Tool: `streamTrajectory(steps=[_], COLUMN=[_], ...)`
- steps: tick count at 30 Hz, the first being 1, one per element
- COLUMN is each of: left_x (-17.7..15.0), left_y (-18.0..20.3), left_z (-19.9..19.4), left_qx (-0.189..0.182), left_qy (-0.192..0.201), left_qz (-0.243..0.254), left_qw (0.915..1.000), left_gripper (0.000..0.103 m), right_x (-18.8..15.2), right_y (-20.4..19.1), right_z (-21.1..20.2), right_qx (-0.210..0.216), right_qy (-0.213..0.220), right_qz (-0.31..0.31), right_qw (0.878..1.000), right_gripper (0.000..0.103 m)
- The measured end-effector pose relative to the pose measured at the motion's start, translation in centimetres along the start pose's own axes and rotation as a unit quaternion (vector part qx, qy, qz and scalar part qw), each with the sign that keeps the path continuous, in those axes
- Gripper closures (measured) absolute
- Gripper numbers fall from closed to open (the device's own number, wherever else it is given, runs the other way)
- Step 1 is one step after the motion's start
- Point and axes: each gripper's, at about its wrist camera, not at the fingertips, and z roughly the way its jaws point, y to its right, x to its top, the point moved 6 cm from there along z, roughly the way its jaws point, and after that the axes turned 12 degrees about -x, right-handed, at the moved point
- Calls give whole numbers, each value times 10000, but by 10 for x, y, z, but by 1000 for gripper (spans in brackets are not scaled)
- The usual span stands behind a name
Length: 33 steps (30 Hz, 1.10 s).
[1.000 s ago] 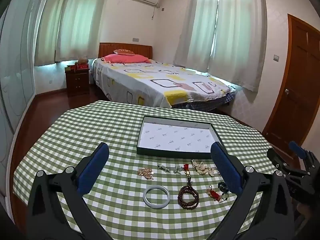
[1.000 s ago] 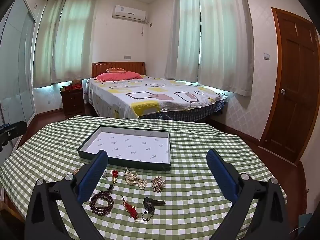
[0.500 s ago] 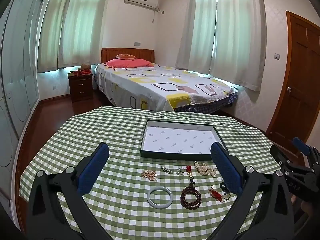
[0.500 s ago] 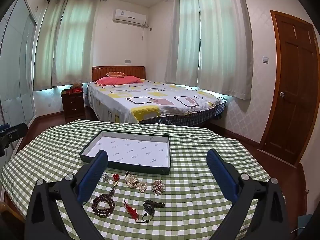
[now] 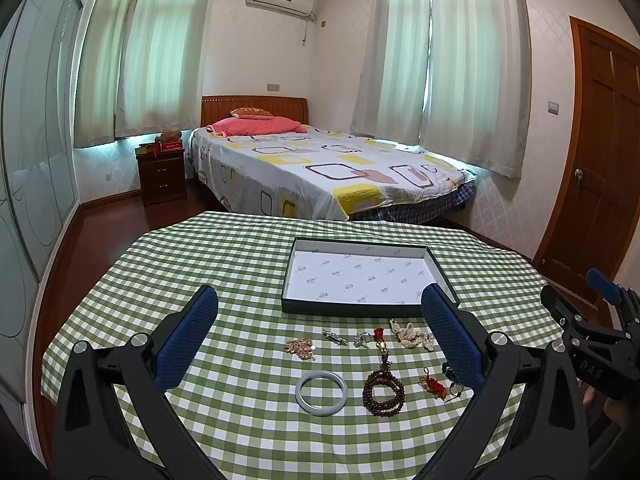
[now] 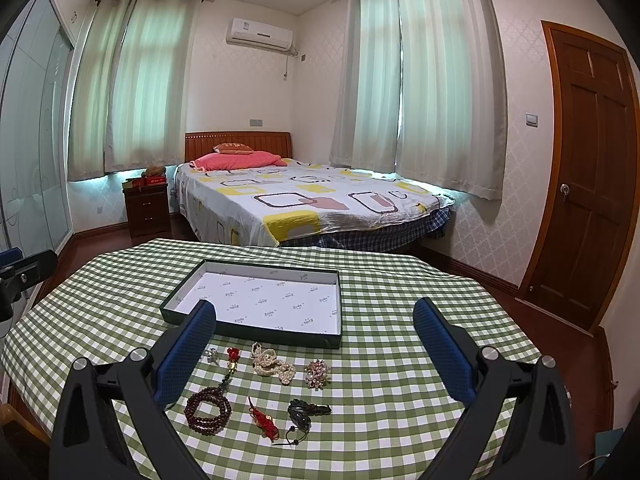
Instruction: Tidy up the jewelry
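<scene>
Both the left gripper [image 5: 320,332] and right gripper [image 6: 316,344] hover wide open, holding nothing. The jade bangle [image 5: 321,392], wooden bead bracelet [image 6: 208,410] and pearl strand [image 6: 274,364] lie just before the shallow tray [image 6: 276,331].

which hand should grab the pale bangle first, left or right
Left. The pale bangle lies between the open left tongs in the left wrist view. The right tongs face the pearl strand instead, and the bangle doesn't show in that view.

Black angular frames, silver screw heads at lower frame corners, blue textured fingertips [image 5: 188,334] on left gripper [image 5: 320,336] and right gripper [image 6: 316,350].
</scene>
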Motion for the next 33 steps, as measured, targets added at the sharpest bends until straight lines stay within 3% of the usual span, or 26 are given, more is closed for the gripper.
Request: streamTrajectory(steps=[33], left_x=[-6], left_y=[2], left_z=[0], left_qx=[-22], left_qy=[-8], left_qz=[57], left_qw=[10000], left_gripper=[4], right_x=[-6], right_y=[0], right_z=[0], right_qx=[-2], right_qy=[54], right_qz=[7], right_qw=[10000], right_gripper=[7])
